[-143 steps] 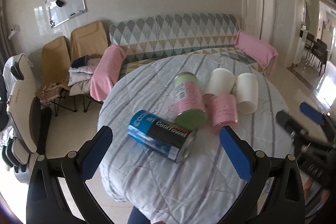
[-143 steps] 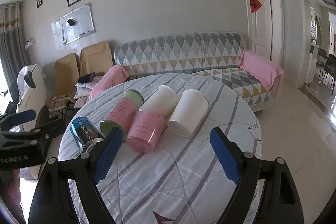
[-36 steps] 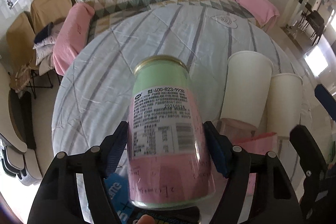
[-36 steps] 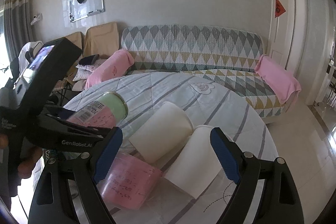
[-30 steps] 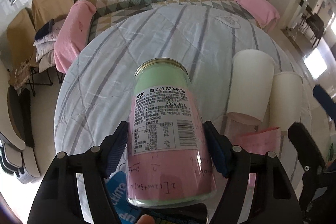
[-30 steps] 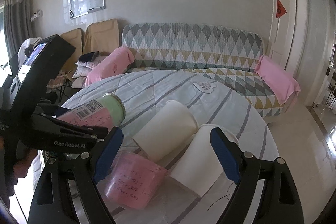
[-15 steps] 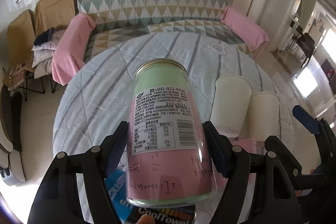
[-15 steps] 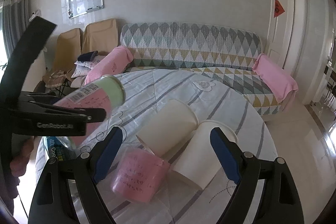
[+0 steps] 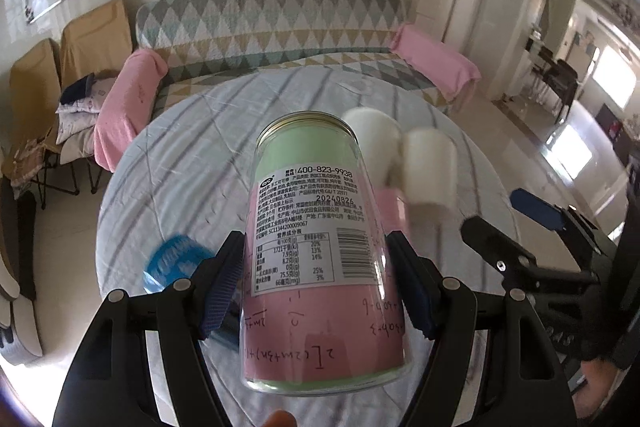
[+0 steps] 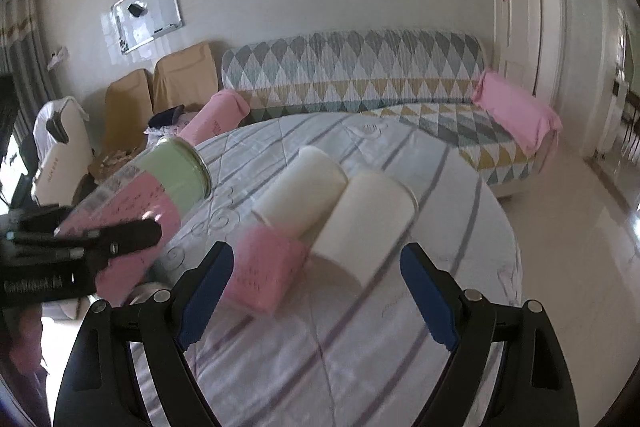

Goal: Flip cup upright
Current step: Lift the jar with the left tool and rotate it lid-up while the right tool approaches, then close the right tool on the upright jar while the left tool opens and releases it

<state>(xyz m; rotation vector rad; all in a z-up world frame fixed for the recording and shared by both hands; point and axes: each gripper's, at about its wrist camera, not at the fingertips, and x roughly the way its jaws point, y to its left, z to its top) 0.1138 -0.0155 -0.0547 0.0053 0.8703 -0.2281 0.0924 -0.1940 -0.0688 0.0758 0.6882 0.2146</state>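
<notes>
My left gripper [image 9: 316,283] is shut on a clear cup with a green and pink label [image 9: 320,259], holding it in the air above the round table [image 9: 192,163], tilted with its rim pointing away. The same cup [image 10: 160,187] shows in the right wrist view, clamped by the left gripper's fingers [image 10: 104,239]. My right gripper [image 10: 316,291] is open and empty, hovering over the table in front of a pink cup [image 10: 264,275] and two white paper cups [image 10: 304,183] [image 10: 364,219], all lying on their sides.
A blue can [image 9: 172,259] lies on the table under the left gripper. The table carries a striped grey cloth [image 10: 360,347]. A patterned sofa [image 10: 360,75] with pink cushions stands behind, and covered chairs [image 10: 176,79] stand to the left.
My left gripper has raised and tipped the green-and-pink cup further up, away from the other cups. My right gripper has moved a little closer to the pink and white cups.
</notes>
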